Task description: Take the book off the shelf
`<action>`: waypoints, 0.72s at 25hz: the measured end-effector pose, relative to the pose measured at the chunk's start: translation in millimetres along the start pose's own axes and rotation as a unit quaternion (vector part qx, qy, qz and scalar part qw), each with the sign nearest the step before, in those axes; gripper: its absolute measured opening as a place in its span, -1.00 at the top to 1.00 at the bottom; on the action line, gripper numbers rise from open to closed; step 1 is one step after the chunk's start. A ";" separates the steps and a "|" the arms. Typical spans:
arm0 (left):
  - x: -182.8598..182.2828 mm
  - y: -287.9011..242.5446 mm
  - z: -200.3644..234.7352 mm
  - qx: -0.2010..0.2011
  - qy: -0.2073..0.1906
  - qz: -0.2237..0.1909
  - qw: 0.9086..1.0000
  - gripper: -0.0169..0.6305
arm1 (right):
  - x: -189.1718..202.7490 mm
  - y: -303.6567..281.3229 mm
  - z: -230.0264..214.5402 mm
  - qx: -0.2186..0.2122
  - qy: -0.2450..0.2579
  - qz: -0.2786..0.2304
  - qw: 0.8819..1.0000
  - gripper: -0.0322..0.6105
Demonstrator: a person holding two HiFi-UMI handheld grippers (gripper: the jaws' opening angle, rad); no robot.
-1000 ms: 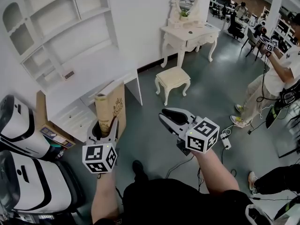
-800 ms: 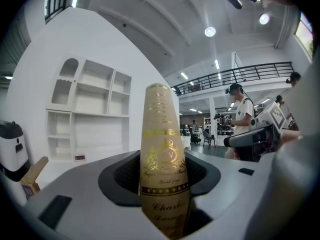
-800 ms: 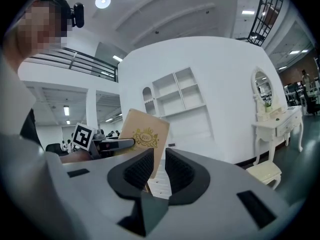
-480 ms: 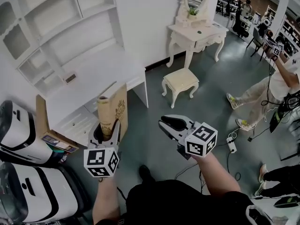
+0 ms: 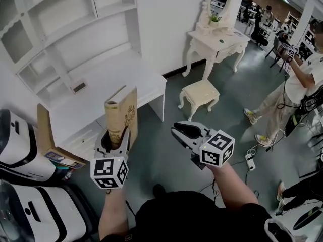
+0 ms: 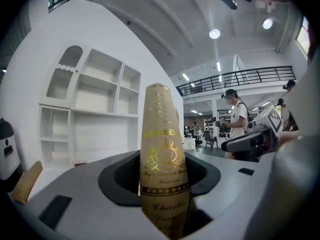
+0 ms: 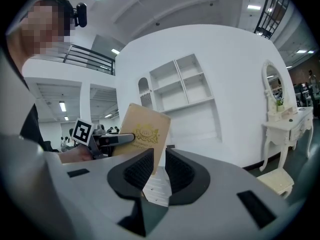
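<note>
A tan book with gold print (image 5: 121, 116) stands upright in my left gripper (image 5: 115, 135), clear of the white shelf unit (image 5: 75, 29) and over the edge of the white desk (image 5: 101, 82). In the left gripper view the book's spine (image 6: 162, 149) fills the gap and the jaws are shut on it. My right gripper (image 5: 177, 130) hovers to the right of the book, apart from it. Its jaws stand a narrow gap apart with nothing between them (image 7: 160, 171); the book (image 7: 145, 129) and the left gripper (image 7: 112, 140) show beyond them.
White rounded machines (image 5: 20, 150) and a cardboard piece (image 5: 43, 127) stand at the left. A white dressing table (image 5: 217, 39) and stool (image 5: 199, 92) are ahead on the right. A person (image 5: 298, 79) stands at the far right, with cables and a power strip (image 5: 249, 158) on the floor.
Both grippers have travelled level together and keep their places in the head view, while the desk, stool and dressing table have slid to the right. The book stays in the left gripper.
</note>
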State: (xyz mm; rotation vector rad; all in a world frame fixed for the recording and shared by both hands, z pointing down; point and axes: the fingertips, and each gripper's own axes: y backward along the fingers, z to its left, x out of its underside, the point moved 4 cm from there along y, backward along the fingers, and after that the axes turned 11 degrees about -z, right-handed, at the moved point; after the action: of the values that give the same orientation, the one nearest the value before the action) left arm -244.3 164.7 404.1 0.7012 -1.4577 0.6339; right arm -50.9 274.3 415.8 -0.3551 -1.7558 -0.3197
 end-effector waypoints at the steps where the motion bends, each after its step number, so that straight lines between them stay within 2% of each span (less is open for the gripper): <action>1: -0.5 -1.1 8.4 0.000 -0.001 -0.001 1.000 0.28 | -2.3 -8.2 -0.1 0.001 0.001 -0.004 1.000 0.64; 10: 6.5 -12.6 64.7 -0.020 0.001 0.006 1.000 0.28 | 5.4 -64.8 -9.0 -0.010 -0.021 -0.005 1.000 0.64; 18: 13.6 -56.9 84.6 -0.037 -0.003 0.011 0.999 0.28 | 4.7 -103.7 -51.9 -0.033 -0.028 -0.006 0.999 0.64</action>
State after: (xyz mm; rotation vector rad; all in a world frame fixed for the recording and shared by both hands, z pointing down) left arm -256.5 63.1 414.4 0.6306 -1.4885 0.5907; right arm -47.4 159.1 428.9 -0.4037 -1.8051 -0.3804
